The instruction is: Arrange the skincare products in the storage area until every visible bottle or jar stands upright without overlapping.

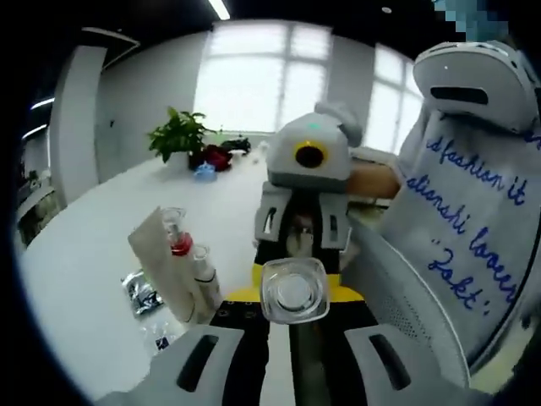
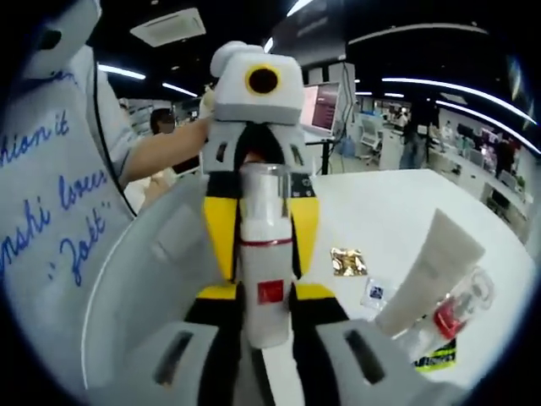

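Facing each other: both grippers sit nose to nose over the white table (image 1: 110, 245), one bottle spanning them.

Left gripper (image 1: 292, 334): jaws pressed onto the clear-capped end of a white pump bottle (image 1: 293, 289), cap end-on to the left gripper view. Right gripper (image 1: 302, 228) sits just behind it at 12 o'clock.

Right gripper view: same bottle (image 2: 266, 271) lies along the view axis, white body with red band and red label, base between the right gripper's (image 2: 269, 359) jaws, which pinch it. Left gripper (image 2: 258, 211) clamps the far cap end.

Other products: white tube (image 1: 161, 254) standing at 9 o'clock in the left gripper view, two clear-capped bottles (image 1: 190, 258) touching it, foil sachets (image 1: 142, 292) near its base. Right gripper view shows the tube (image 2: 431, 271) at 4 o'clock, gold sachet (image 2: 347, 261) well apart on the table.

Person in a white printed shirt (image 1: 473, 211) just beside the grippers.
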Motion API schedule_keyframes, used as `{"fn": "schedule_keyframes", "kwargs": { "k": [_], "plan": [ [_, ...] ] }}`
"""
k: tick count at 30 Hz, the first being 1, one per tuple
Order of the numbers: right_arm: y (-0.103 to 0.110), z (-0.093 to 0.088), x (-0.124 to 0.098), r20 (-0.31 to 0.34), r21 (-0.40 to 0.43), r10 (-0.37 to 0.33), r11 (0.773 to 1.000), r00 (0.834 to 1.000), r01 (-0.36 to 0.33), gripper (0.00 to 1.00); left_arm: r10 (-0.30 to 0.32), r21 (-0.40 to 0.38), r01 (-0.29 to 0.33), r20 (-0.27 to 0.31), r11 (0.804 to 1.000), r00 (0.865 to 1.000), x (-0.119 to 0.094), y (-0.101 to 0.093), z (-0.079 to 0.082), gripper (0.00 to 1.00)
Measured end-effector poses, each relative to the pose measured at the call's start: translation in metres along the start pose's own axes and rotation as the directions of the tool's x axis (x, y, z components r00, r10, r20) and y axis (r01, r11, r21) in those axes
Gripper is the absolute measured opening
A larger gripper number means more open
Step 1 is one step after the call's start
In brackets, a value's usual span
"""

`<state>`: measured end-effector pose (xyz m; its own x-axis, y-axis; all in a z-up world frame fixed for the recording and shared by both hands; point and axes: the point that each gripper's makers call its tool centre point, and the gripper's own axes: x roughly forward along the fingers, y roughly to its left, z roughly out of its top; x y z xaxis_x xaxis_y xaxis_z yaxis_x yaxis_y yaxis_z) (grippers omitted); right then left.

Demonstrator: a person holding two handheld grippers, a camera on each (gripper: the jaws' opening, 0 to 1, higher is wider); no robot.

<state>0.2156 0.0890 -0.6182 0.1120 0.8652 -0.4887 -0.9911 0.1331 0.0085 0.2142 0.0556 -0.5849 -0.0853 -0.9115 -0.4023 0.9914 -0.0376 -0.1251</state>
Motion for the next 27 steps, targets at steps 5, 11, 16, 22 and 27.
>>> {"fn": "schedule_keyframes", "kwargs": {
  "k": [5, 11, 16, 22, 27],
  "plan": [
    [0.004, -0.002, 0.0, -0.008, 0.01, 0.037, 0.999, 0.999, -0.036, 0.21, -0.031, 0.031, 0.032, -0.029, 0.999, 0.999, 0.003, -0.004, 0.0, 0.18],
    [-0.001, -0.004, -0.002, -0.009, 0.031, 0.006, 1.0, 1.0, -0.006, 0.21, -0.007, 0.038, 0.008, -0.018, 0.999, 1.0, 0.006, -0.001, 0.001, 0.18],
    [-0.01, -0.002, -0.002, 0.022, 0.11, -0.061, 0.992, 0.998, 0.058, 0.2, 0.082, -0.068, -0.079, 0.044, 0.995, 0.996, 0.003, 0.016, 0.004, 0.2],
    [-0.027, -0.005, -0.004, 0.042, 0.196, -0.164, 0.969, 0.986, 0.153, 0.2, 0.229, -0.216, -0.197, 0.137, 0.956, 0.964, -0.002, 0.04, 0.013, 0.23],
    [-0.04, -0.014, -0.007, 0.025, 0.255, -0.256, 0.936, 0.966, 0.241, 0.2, 0.353, -0.321, -0.283, 0.184, 0.904, 0.917, -0.008, 0.056, 0.018, 0.24]
  ]
}}
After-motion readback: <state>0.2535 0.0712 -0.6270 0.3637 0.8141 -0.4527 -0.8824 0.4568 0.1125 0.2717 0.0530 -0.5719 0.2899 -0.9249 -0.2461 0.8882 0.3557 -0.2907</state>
